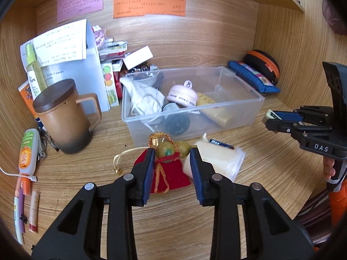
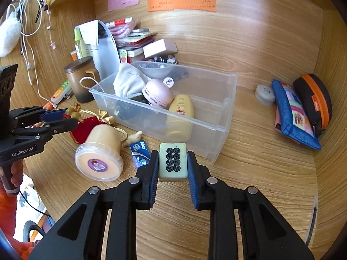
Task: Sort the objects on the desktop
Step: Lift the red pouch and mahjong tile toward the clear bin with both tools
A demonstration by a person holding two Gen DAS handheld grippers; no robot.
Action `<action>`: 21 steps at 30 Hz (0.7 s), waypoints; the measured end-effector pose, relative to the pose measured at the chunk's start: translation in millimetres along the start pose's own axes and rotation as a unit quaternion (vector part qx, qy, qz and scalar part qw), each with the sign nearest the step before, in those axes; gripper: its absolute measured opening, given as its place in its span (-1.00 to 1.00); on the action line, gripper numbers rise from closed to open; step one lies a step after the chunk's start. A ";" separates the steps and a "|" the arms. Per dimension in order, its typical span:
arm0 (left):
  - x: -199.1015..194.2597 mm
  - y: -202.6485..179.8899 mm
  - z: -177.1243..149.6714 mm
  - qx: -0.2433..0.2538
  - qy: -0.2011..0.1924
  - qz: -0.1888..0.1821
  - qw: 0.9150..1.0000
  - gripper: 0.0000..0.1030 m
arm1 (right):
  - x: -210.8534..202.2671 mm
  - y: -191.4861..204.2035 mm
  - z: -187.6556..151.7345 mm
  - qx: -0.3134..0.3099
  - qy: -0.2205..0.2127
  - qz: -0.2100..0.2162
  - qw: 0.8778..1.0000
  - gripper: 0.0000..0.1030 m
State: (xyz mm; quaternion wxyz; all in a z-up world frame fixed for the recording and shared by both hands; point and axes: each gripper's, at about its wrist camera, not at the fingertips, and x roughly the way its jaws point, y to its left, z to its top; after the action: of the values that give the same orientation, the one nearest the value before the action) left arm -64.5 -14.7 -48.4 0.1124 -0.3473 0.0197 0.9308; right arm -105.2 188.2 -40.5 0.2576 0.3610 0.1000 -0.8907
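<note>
While the right gripper (image 2: 172, 169) squeezes a smooth pale-green mahjong tile (image 2: 173, 162) with eight black rings, just in front of the clear plastic box (image 2: 219, 127), the left gripper (image 1: 172, 164) pinches a small green gourd charm (image 1: 171, 149) on a red velvet pouch (image 1: 171, 177) (its side reads "GenRobot.AI"). Only the right view shows a blue "Max" packet (image 2: 139, 153).

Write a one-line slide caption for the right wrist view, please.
Right hand-held gripper shut on a mahjong tile before the clear bin; left hand-held gripper holds a gourd charm.
</note>
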 end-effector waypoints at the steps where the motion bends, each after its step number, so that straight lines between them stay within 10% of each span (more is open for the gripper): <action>1: -2.1 -1.0 1.5 0.001 -0.003 0.000 1.000 -0.38 | -3.1 0.9 0.6 -0.002 -0.003 0.000 1.000 -0.57; 21: -24.3 -4.3 41.5 0.004 -0.049 -0.021 0.999 -0.38 | -25.3 2.1 19.3 -0.012 -0.039 0.000 0.999 -0.57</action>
State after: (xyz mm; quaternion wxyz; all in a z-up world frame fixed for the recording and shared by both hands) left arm -72.4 -10.5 -0.9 0.1342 -0.3016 0.0104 0.9439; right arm -100.2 189.1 -9.0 0.2659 0.3228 0.1005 -0.9028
